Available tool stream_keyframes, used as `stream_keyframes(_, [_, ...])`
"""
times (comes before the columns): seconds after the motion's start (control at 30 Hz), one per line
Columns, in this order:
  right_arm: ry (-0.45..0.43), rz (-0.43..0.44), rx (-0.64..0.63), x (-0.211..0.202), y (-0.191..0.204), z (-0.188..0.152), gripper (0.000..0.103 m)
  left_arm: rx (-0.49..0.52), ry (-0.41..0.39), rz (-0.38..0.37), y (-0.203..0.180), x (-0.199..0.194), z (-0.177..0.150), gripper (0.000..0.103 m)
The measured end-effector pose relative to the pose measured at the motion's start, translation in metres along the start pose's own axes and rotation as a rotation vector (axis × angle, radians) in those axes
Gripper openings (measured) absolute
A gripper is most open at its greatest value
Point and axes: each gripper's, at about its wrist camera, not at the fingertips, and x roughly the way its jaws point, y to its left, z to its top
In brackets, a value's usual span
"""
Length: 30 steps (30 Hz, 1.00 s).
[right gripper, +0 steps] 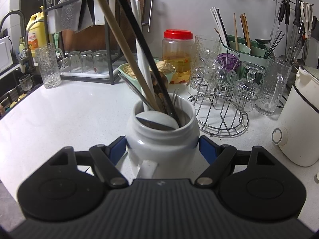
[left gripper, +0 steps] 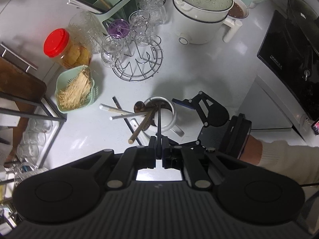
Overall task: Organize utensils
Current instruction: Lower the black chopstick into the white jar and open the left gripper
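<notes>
One black chopstick (left gripper: 159, 119), pinched at its upper end between the pressed-together fingers of the left gripper (left gripper: 159, 149); long axis runs straight ahead from the fingers, far end down inside the white jar (right gripper: 162, 139). Jar stands on the counter (right gripper: 69, 109), the right gripper (right gripper: 162, 145) clamped on its two sides. Jar contents: wooden chopstick (right gripper: 123, 49), white chopsticks (left gripper: 127, 116), white spoon (right gripper: 157, 120), metal spoon (left gripper: 139, 107); lower ends hidden inside. Green holder (right gripper: 247, 53): more chopsticks, bases concealed.
</notes>
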Motion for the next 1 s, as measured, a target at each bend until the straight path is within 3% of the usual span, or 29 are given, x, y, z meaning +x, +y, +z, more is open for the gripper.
stream_keyframes(0.13, [0.001, -0.003, -0.001, -0.001, 0.0, 0.0, 0.082, 0.006, 0.0, -0.012, 0.001, 0.002, 0.0, 0.007])
stream_keyframes(0.27, [0.004, -0.008, 0.005, -0.001, 0.0, -0.001, 0.082, -0.005, -0.021, -0.011, 0.0, -0.001, -0.004, 0.034])
stream_keyframes(0.3, [0.005, -0.008, 0.006, -0.002, 0.0, -0.001, 0.082, -0.007, -0.032, -0.009, -0.001, -0.003, -0.005, 0.036])
stream_keyframes(0.67, [0.016, -0.009, 0.005, -0.003, 0.0, -0.001, 0.081, -0.088, -0.237, 0.011, 0.001, -0.051, -0.04, 0.036])
stream_keyframes(1.0, [0.023, -0.008, 0.007, -0.003, -0.001, -0.001, 0.082, -0.31, -0.424, 0.026, 0.024, -0.075, -0.103, 0.036])
